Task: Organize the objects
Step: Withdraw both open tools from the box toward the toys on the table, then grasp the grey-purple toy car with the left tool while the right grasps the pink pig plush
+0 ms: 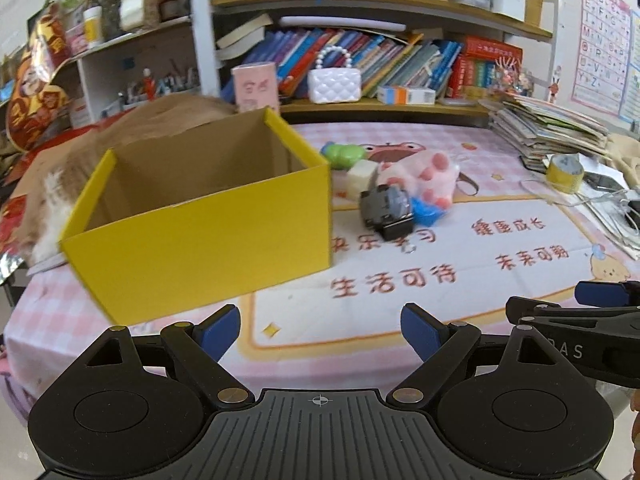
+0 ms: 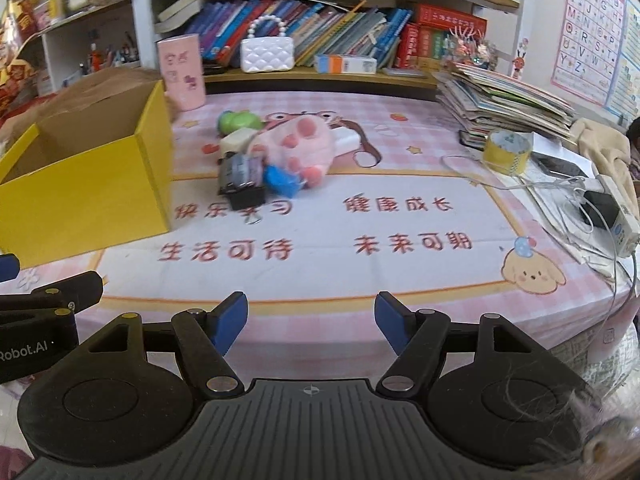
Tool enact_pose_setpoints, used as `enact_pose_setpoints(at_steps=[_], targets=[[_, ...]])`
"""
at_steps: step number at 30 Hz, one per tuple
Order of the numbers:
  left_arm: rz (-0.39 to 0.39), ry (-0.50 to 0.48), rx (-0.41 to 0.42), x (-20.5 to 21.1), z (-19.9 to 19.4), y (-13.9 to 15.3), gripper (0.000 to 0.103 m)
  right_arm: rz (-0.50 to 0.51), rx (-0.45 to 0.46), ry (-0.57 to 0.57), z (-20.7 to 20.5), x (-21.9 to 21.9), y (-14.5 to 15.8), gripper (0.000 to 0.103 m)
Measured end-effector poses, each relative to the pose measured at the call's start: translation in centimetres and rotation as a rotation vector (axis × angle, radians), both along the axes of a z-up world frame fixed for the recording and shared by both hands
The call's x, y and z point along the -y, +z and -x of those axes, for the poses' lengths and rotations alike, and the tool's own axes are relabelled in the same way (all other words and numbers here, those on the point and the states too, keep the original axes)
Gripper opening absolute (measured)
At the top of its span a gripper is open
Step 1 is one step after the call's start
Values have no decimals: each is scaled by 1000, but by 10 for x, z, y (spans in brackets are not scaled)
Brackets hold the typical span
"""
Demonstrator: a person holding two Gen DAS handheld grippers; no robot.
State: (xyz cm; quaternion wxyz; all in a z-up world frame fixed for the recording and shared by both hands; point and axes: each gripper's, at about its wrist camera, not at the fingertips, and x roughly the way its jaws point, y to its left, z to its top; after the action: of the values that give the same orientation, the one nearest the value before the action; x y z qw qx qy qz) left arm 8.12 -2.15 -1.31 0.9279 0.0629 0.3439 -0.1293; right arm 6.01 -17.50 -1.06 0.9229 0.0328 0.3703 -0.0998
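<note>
An empty yellow cardboard box (image 1: pixel 200 232) stands open on the pink table mat (image 1: pixel 400 280), at the left in both views (image 2: pixel 80 184). Right of it lies a small pile: a green toy (image 2: pixel 238 120), a cream block (image 2: pixel 238 140), a pink plush paw (image 2: pixel 300 144), a grey and black toy (image 2: pixel 240 180) and a blue piece (image 2: pixel 280 180). My left gripper (image 1: pixel 320 328) hovers open over the mat's near edge, with nothing between its blue pads. Beside it my right gripper (image 2: pixel 312 314) is also open and holds nothing. Both are well short of the pile.
A pink cylinder (image 2: pixel 182 72) and a white quilted purse (image 2: pixel 267 54) stand at the back by the bookshelves. A book stack (image 2: pixel 508 100), a yellow tape roll (image 2: pixel 506 152) and a power strip with cables (image 2: pixel 616 208) crowd the right side. Brown cardboard (image 1: pixel 160 120) lies behind the box.
</note>
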Motion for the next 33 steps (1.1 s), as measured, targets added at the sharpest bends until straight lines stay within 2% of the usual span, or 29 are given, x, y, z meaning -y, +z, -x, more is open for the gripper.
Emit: enact_pose_setpoints(at_steps=[14, 16, 22, 27, 33], targets=[[20, -29, -25, 57, -45, -8, 89, -43, -16, -4, -55, 60, -2, 68], [16, -28, -23, 64, -50, -9, 87, -57, -9, -3, -63, 69, -1, 68], [10, -15, -32, 88, -69, -12, 69, -84, 28, 6, -86, 92, 3, 67], [30, 11, -30, 107, -84, -12, 67, -106, 53, 18, -106, 108, 7, 67], [-1, 70, -41, 128, -114, -20, 63, -123, 51, 52, -128, 125, 7, 67]])
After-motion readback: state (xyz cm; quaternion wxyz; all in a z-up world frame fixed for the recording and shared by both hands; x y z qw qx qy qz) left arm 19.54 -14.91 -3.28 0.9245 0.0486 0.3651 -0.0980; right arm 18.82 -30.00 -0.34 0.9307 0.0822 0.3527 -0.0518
